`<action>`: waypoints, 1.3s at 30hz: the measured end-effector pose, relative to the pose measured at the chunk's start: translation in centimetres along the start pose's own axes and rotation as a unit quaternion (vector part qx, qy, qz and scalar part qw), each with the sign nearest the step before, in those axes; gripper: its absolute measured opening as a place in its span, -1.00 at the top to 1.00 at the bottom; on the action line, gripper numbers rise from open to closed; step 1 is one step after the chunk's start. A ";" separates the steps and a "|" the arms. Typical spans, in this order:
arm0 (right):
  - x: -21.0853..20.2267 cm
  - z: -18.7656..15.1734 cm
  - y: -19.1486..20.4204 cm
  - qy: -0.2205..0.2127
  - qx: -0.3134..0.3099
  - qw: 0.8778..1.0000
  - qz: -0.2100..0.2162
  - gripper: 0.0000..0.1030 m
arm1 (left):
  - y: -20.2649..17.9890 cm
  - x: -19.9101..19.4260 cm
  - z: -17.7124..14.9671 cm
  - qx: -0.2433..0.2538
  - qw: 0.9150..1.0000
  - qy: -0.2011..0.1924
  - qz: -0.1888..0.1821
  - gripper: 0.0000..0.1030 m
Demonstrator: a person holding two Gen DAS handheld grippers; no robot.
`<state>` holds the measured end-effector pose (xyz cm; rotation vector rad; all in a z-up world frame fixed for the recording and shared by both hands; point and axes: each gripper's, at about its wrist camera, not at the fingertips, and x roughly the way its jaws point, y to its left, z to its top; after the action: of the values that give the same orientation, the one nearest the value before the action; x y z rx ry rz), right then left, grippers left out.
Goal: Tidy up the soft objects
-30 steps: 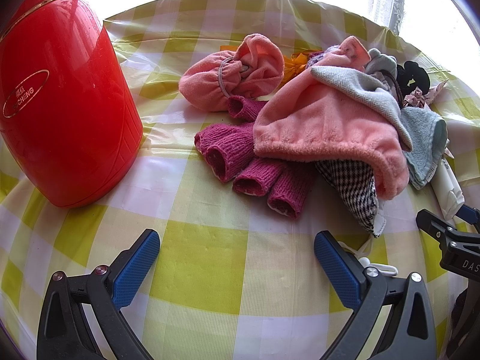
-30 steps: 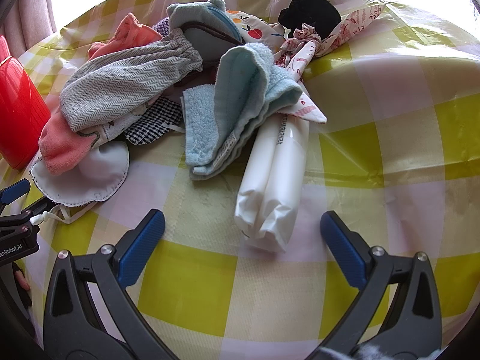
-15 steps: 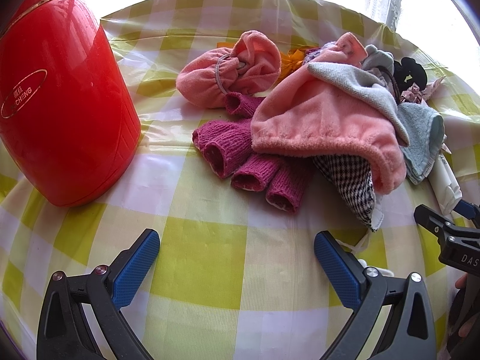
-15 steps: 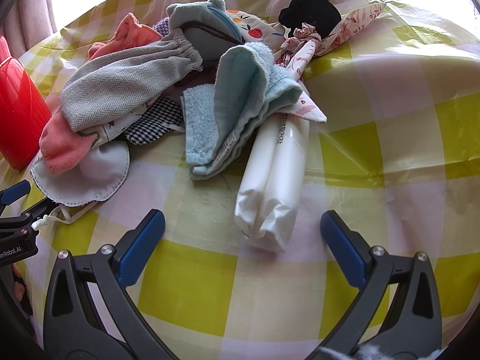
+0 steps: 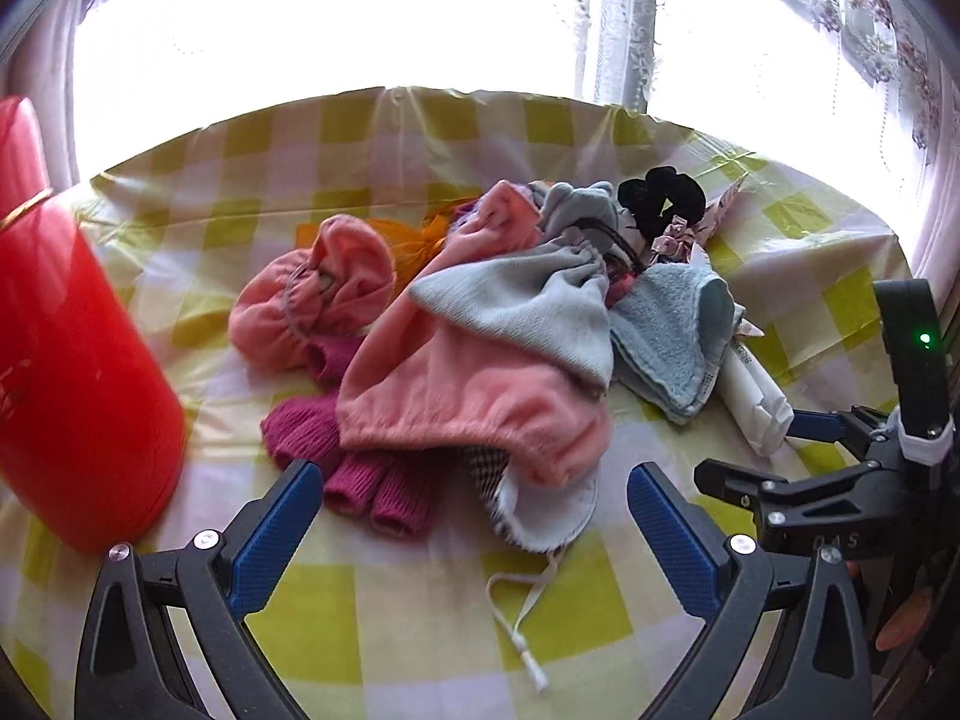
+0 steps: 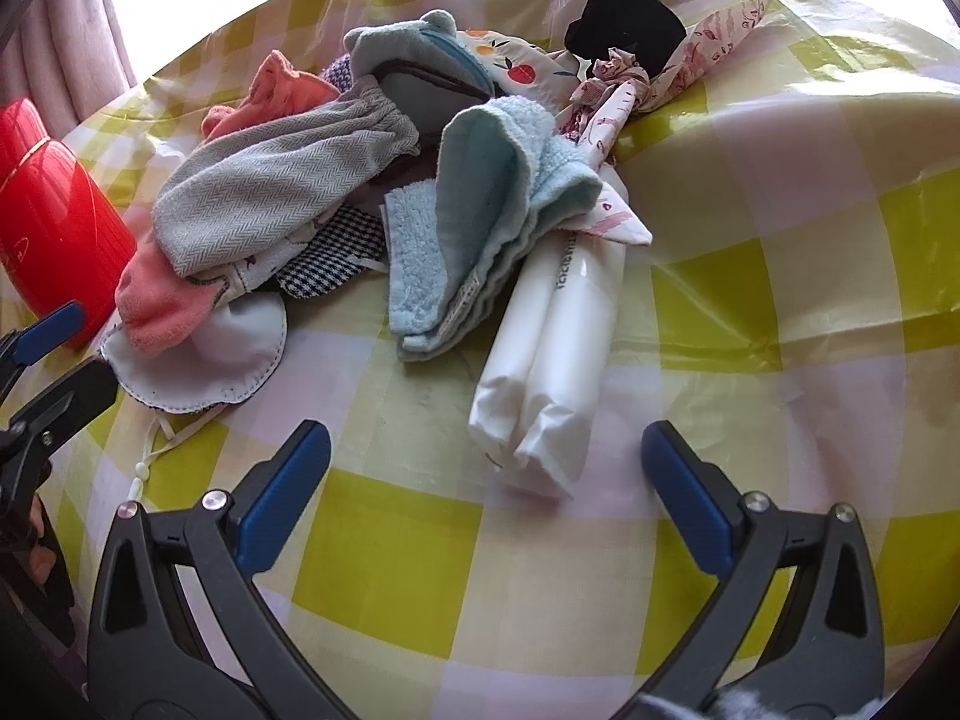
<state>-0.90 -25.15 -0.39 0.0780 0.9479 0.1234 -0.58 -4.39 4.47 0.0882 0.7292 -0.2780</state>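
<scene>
Across the middle of both frames, a pile of soft items (image 5: 510,348) is being left heaped on the checked tablecloth (image 6: 780,252), with a pink fleece cloth (image 5: 474,408) lying over magenta knit gloves (image 5: 360,480). At lower centre, the left gripper (image 5: 468,498) and right gripper (image 6: 486,456) are being held wide open, with nothing being gripped. At far left, a red canister (image 5: 72,372) is being shown.

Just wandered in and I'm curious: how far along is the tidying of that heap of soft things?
Nothing looks sorted yet: the pink hat, grey mitt, blue towel and face mask lie jumbled in one pile on the checked tablecloth. Nothing is in hand either; the left gripper and right gripper are both open and empty. All the sorting remains.
</scene>
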 end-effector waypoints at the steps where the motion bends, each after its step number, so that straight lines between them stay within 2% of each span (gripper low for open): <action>1: -0.1 0.0 -0.2 -0.001 0.002 1.000 0.003 -1.00 | -0.5 0.9 0.5 0.010 1.000 0.005 0.014 -0.99; 2: -0.1 0.0 -0.3 -0.002 0.003 1.000 0.004 -1.00 | -0.7 1.6 0.9 0.017 1.000 0.006 0.023 -0.93; 4: -0.2 -0.1 -0.5 -0.002 0.003 1.000 0.003 -1.00 | -0.9 2.4 1.6 0.029 0.999 0.007 0.022 -0.23; 5: -0.3 -0.3 -0.6 -0.002 0.002 1.000 0.003 -1.00 | -0.8 2.6 1.9 0.028 0.999 0.015 0.002 0.52; 6: -0.4 -0.3 -0.7 -0.002 0.002 1.000 0.003 -1.00 | -0.4 1.9 2.2 0.013 1.000 0.008 -0.016 0.64; 8: -0.5 -0.3 -0.9 -0.002 0.001 1.000 0.002 -1.00 | 0.6 -1.1 2.4 -0.023 0.998 -0.050 -0.027 0.66; 11: -0.7 -0.4 -1.2 -0.004 0.002 1.000 0.003 -1.00 | 2.1 -5.9 2.4 -0.054 0.992 -0.108 -0.047 0.68; 14: -0.9 -0.5 -1.3 -0.004 0.001 1.000 0.004 -1.00 | 3.5 -9.9 1.1 -0.062 0.986 -0.141 -0.063 0.68; 15: -0.9 -0.5 -1.2 -0.004 0.001 1.000 0.004 -1.00 | 3.9 -10.5 0.6 -0.056 0.987 -0.135 -0.064 0.65; 17: -1.0 -0.6 -1.1 -0.005 0.000 1.000 0.006 -1.00 | 5.1 -10.3 -0.5 -0.052 0.992 -0.105 -0.041 0.61; 19: -1.2 -0.7 -1.3 -0.007 0.003 1.000 0.011 -1.00 | 7.1 -9.5 -2.2 -0.081 0.993 -0.081 -0.019 0.44; 23: -2.2 -1.0 -1.9 -0.017 0.024 0.999 0.039 -1.00 | 11.1 -8.4 -6.2 -0.170 0.984 -0.058 -0.013 0.02; 25: -2.2 -0.5 -3.0 -0.015 0.074 0.994 0.084 -1.00 | 11.7 -7.3 -7.5 -0.179 0.983 -0.042 -0.004 -0.02; 27: -1.9 0.0 -3.6 -0.022 0.120 0.988 0.098 -1.00 | 11.7 -6.1 -8.4 -0.189 0.982 -0.027 0.001 -0.02; 29: -1.3 0.8 -2.8 -0.019 0.124 0.988 0.088 -1.00 | 11.8 -5.9 -8.3 -0.201 0.979 -0.026 0.001 -0.03; 31: -1.2 1.5 -2.0 -0.021 0.131 0.988 0.075 -0.96 | 11.9 -6.3 -8.5 -0.210 0.977 -0.041 0.003 -0.14; 34: -2.7 1.7 -2.5 -0.067 0.170 0.979 0.092 -0.96 | 12.4 -5.7 -8.7 -0.225 0.974 -0.028 -0.005 -0.20; 35: -3.1 1.7 -3.0 -0.074 0.174 0.977 0.097 -0.96 | 12.7 -5.4 -8.8 -0.234 0.972 -0.020 -0.008 -0.21; 37: -2.9 1.6 -3.8 -0.067 0.165 0.981 0.076 -0.95 | 13.6 -4.4 -8.8 -0.260 0.966 -0.001 -0.015 -0.22; 38: -2.8 1.4 -4.3 -0.063 0.163 0.983 0.060 -0.91 | 14.0 -4.2 -8.9 -0.271 0.962 0.001 -0.023 -0.23; 39: -2.6 1.2 -5.0 -0.055 0.165 0.984 0.050 -0.68 | 14.3 -4.3 -9.0 -0.279 0.960 -0.003 -0.027 -0.28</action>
<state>-1.07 -30.51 1.79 0.4343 0.8471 0.0521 -5.44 11.84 0.39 -0.4694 0.7813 -0.1162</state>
